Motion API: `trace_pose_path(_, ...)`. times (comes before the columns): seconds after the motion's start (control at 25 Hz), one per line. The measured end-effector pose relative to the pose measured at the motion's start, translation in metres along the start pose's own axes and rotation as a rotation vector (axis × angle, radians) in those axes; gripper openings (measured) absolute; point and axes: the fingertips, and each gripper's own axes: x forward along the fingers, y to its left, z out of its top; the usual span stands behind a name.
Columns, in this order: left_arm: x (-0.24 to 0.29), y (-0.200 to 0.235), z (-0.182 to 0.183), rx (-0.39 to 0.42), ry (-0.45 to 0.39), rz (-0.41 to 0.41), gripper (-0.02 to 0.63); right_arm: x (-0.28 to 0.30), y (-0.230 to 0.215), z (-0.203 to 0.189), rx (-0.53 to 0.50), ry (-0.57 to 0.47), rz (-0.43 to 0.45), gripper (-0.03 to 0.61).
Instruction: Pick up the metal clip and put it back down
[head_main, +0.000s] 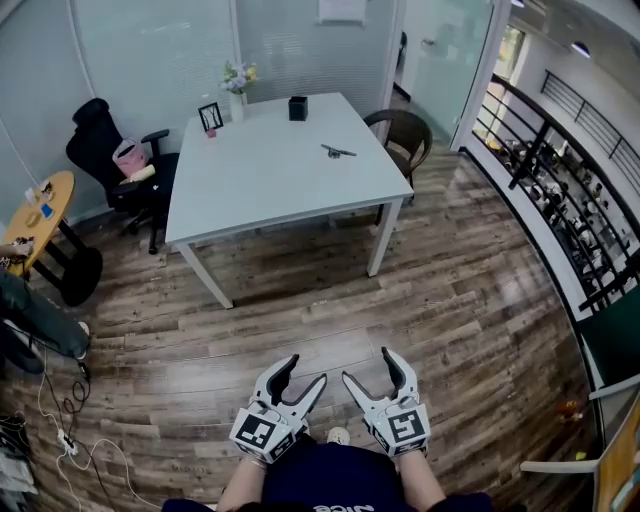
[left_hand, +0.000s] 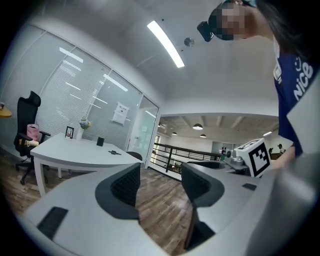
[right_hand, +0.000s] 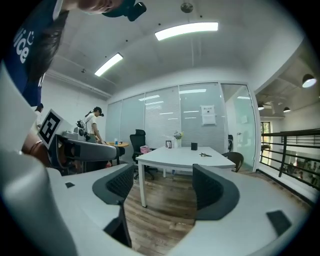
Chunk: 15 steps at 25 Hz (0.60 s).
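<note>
The left tongs (head_main: 303, 377) and right tongs (head_main: 371, 368) are held low, close to the person, side by side over the wooden floor (head_main: 300, 310). Both stand open with nothing between their jaws, and the right spreads a little wider than the left. Well beyond them stands the white tabletop (head_main: 260, 185). The metal clip (head_main: 338, 152) lies flat on its right-hand part, far from both tongs. Further back on the tabletop are a black box (head_main: 298, 108), a small picture frame (head_main: 210, 117) and a vase of flowers (head_main: 238, 85). A brown chair (head_main: 405, 135) sits at the far right corner.
</note>
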Motion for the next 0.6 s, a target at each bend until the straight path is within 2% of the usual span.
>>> trace_pose_path(0.2, -0.005, 0.004, 0.005, 0.023, 0.012, -0.038, 0.252, 0.004, 0.0, 0.0, 0.006, 0.018, -0.036, 0.375)
trace_pose_path(0.32, -0.01, 0.005, 0.015, 0.042, 0.007, -0.071, 0.313, 0.007, 0.001, 0.001, -0.003, 0.027, -0.072, 0.384)
trace_pose_path(0.52, -0.018, 0.017, 0.014, 0.074, 0.009, -0.103, 0.336, 0.014, 0.008, 0.001, 0.003, 0.021, -0.119, 0.382)
trace_pose_path(0.6, -0.02, 0.028, 0.015, 0.07, 0.026, -0.083, 0.359, 0.017, 0.012, 0.001, 0.008, 0.017, -0.136, 0.38)
